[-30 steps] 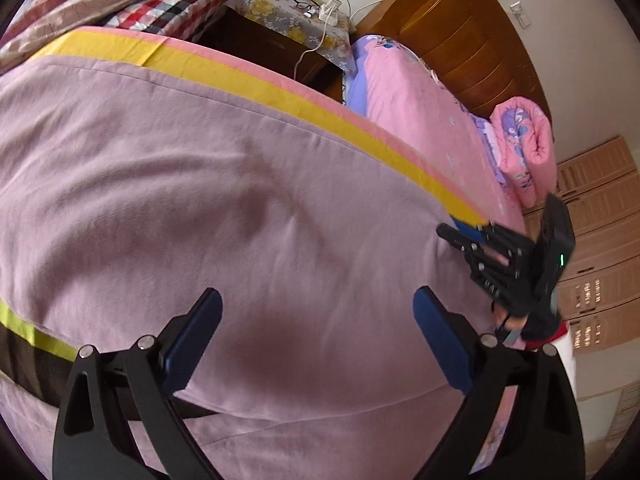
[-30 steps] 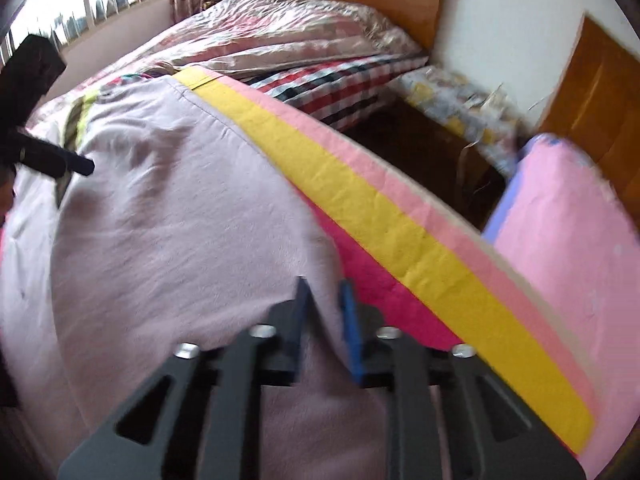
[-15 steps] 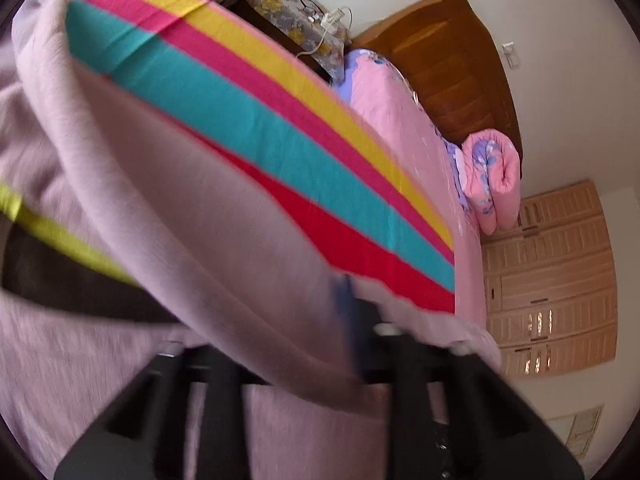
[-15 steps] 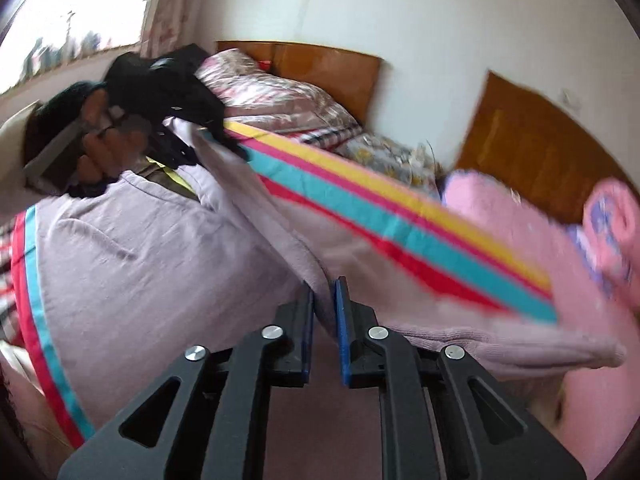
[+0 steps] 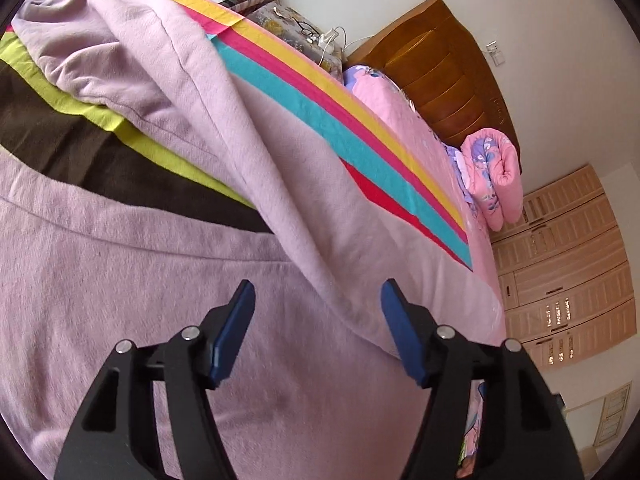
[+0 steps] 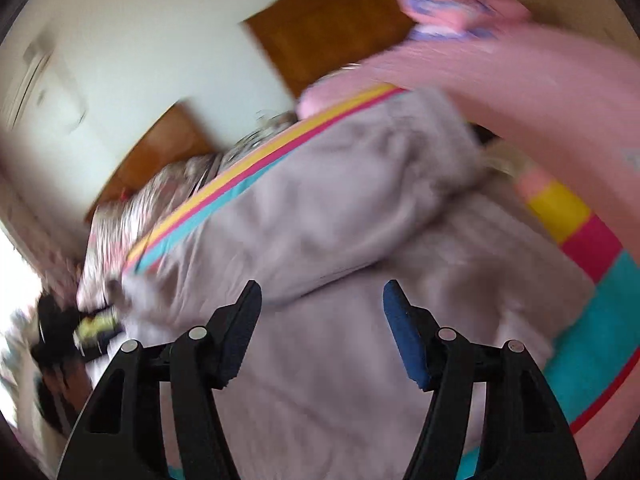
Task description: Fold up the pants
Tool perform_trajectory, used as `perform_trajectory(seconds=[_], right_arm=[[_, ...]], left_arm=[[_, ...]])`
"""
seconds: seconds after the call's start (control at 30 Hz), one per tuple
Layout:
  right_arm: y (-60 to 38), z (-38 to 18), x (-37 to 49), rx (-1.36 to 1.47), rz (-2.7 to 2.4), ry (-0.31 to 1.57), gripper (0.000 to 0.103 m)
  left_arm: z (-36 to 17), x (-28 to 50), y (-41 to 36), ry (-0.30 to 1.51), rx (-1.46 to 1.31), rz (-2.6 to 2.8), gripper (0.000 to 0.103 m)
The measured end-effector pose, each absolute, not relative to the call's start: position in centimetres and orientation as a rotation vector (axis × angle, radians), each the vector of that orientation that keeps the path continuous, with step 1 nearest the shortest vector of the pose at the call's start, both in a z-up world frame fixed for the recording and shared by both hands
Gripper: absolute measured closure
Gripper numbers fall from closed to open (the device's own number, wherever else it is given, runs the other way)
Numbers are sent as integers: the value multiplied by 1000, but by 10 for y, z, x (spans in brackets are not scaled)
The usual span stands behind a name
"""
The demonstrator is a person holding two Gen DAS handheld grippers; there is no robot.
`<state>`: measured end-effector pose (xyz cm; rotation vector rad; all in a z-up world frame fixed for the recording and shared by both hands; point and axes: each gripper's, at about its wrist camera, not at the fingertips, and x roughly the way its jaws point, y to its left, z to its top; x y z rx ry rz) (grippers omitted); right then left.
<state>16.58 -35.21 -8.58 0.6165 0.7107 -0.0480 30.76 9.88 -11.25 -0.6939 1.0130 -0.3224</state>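
The pants (image 5: 132,304) are lilac knit with yellow, pink and teal side stripes (image 5: 344,120) and a brown and lime waistband (image 5: 100,144). They lie on the bed with one half folded over the other; the folded edge runs diagonally. My left gripper (image 5: 318,300) is open just above the fold's edge, holding nothing. In the blurred right wrist view the pants (image 6: 340,208) lie folded under my right gripper (image 6: 322,296), which is open and empty.
A pink bedsheet (image 5: 400,100) lies under the pants, with a rolled pink quilt (image 5: 496,176) by a wooden headboard (image 5: 448,80). A nightstand with cables (image 5: 304,36) stands between two beds. Wardrobe doors (image 5: 568,280) are at right.
Both grippers were shut on the pants' edge and carried it over; now both have opened and let go, and the folded half rests on the other. The right view swung sharply.
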Motion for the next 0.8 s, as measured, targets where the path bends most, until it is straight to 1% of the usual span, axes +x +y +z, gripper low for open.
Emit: perform_trajectory(seconds=[0.03,0.13,0.27,0.3,0.33,0.37,0.4,0.43,0.57,0.7,0.73,0.77,0.8], right_arm=[[-366,-90,171,674,-51,712,46],[-386,-103,199,749,-96,761,54],[-395,-105,230,785,-109,734,55],[-395,-106,233,784,-109,734,56],[-394,-105,240,771,-114,739,63],[-396,-107,241,762,-120,750,69],[-395,-108,246,759,-123,761,83],[-403,-112,237,758,-123,763,87],[-409,-119,224,795,-111,777,88],[-414,-121,216,804,-115,798,83],[-413,-122,215,792,-119,801,83],[-412,-123,211,782,-122,805,83],[-411,-124,211,781,-124,804,83]], left_arm=[[-113,306,102,1010,-698,-324,34],[-115,308,110,1012,-710,-315,34],[-116,306,125,1014,-717,-309,33],[-115,307,127,1013,-718,-310,33],[-113,309,125,1010,-715,-312,32],[-111,309,125,1007,-711,-312,28],[-109,311,127,1003,-709,-311,26],[-108,313,129,997,-712,-306,23],[-102,326,136,1007,-737,-268,16],[-95,344,128,1043,-681,-247,13],[-94,350,125,1056,-659,-224,14],[-94,354,123,1070,-650,-205,18],[-95,359,121,1087,-653,-194,25]])
